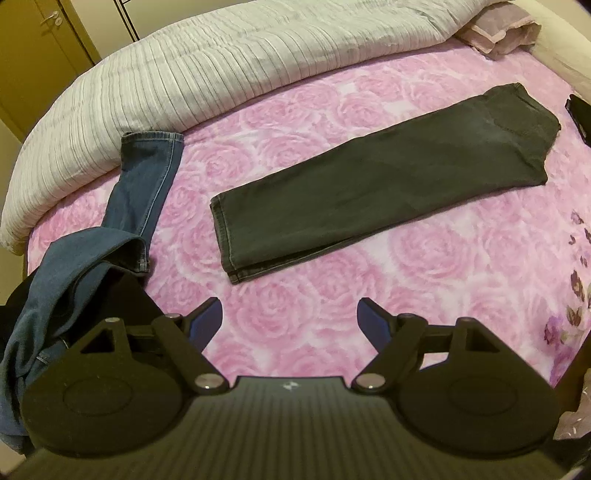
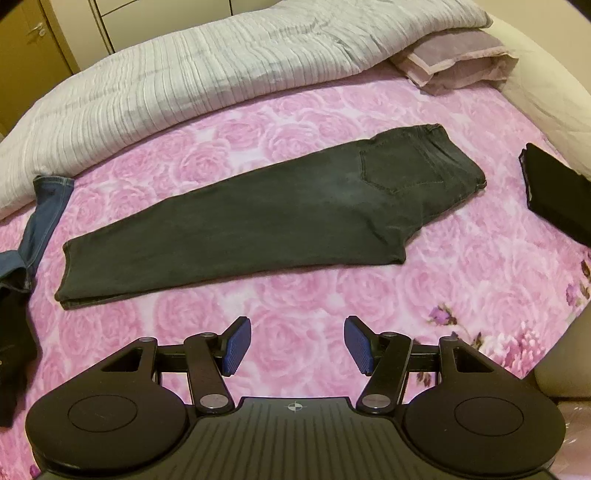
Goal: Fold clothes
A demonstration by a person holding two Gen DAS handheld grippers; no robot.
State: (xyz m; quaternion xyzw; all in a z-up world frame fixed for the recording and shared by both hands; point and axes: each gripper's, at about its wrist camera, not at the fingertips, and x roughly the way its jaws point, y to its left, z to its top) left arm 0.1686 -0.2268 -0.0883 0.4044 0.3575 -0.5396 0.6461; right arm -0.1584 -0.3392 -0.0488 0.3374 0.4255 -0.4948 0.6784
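Left tool [image 1: 290, 319]: nearest the lens, blue pads spread wide, nothing between them, hanging over the pink rose bedsheet [image 1: 295, 122] just short of the black jeans' hem.
Right tool [image 2: 297, 345]: also wide apart and empty, over the bedsheet on the near side of the black jeans.
Black jeans [image 2: 258, 221]: folded in half lengthwise, leg on leg, lying flat in the middle of the bed; hems at the left, waist and back pocket at the right and farther off.
Blue jeans [image 1: 147, 181]: left of the black jeans and apart from them, crumpled at the near bed edge; one leg stretches away, its hem touching the quilt.
Dark cloth [image 2: 11, 343]: left of the black jeans' hems, at the near bed edge, touching the blue jeans; what it is cannot be told.
Black folded garment [image 2: 554, 195]: right of the black jeans' waist, apart from it, near the bed edge.
Quilt [image 2: 184, 81]: white, ribbed, bunched along the far side beyond the black jeans.
Pillow [image 2: 461, 59]: pale pink, beyond the waist end, partly under the quilt.
Cupboard doors [image 1: 40, 33]: behind the quilt, far left.
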